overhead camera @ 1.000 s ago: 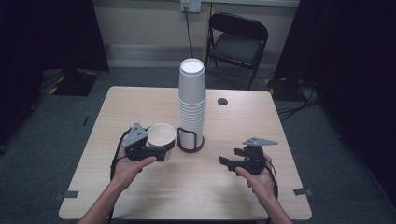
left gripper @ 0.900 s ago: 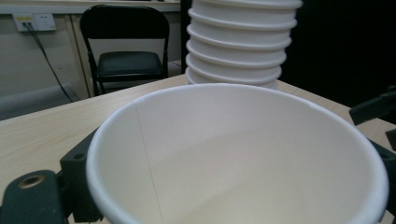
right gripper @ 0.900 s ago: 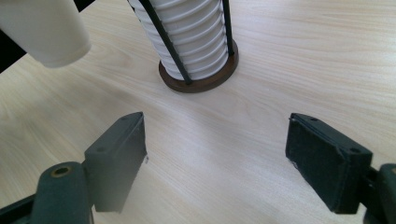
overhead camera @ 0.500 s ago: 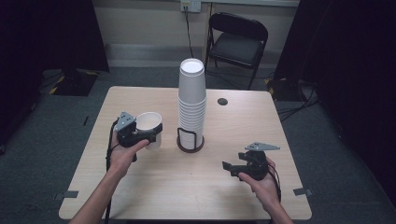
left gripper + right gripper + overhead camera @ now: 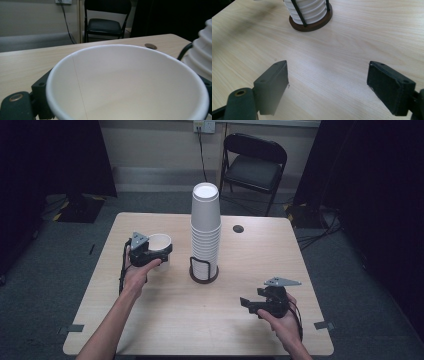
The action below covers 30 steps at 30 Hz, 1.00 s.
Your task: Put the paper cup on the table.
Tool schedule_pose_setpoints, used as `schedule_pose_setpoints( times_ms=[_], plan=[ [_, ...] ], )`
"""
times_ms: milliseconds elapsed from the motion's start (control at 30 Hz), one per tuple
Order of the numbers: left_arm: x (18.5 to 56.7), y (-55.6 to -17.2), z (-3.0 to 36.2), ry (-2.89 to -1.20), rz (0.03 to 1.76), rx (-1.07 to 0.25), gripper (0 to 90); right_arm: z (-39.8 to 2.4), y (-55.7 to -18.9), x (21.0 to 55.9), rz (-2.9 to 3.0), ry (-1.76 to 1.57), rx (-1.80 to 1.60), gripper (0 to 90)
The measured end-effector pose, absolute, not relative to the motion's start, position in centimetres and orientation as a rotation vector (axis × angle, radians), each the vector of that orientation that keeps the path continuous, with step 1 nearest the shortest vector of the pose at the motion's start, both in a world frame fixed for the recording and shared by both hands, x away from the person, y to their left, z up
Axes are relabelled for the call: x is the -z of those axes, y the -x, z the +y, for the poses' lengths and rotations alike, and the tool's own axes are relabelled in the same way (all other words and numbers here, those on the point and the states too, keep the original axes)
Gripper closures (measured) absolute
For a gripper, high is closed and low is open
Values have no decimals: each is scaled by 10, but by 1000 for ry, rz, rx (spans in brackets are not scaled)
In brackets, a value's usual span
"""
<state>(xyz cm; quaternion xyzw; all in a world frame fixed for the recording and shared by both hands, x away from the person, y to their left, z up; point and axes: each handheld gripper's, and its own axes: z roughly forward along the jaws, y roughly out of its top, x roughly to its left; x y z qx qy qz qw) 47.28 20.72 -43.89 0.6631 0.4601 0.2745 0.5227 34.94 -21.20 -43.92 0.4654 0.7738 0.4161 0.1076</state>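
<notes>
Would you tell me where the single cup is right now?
The cup sits between the left gripper's jaws, left of the cup stack in the high view.

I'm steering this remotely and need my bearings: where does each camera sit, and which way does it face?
High view: above the person's side, facing forward and down on the table; both forearms show.
Left gripper view: on the left gripper, looking into the single cup.
Right gripper view: on the right gripper, jaws wide over bare wood.
Shared: the cup stack in its holder.
</notes>
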Motion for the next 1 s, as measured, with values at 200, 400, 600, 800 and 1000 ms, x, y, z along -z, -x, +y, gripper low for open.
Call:
schedule_pose_setpoints(
  times_ms=[200, 400, 600, 800, 1000],
  plan=[
    [453, -479, 205, -1630, 1086, -688, 96, -210, -350, 441, 2290, -1368, -1218, 166],
    [463, -482, 202, -1670, 1056, -715, 95, -212, -350, 441, 2291, -1376, -1219, 163],
    [462, -477, 199, -1714, 1042, -693, 96, -212, -351, 443, 2301, -1389, -1199, 164],
    [469, -473, 197, -1787, 1018, -685, 110, -210, -349, 443, 2312, -1373, -1188, 172],
    [474, -471, 201, -1823, 1006, -642, 130, -209, -349, 444, 2313, -1373, -1187, 172]
  ],
)
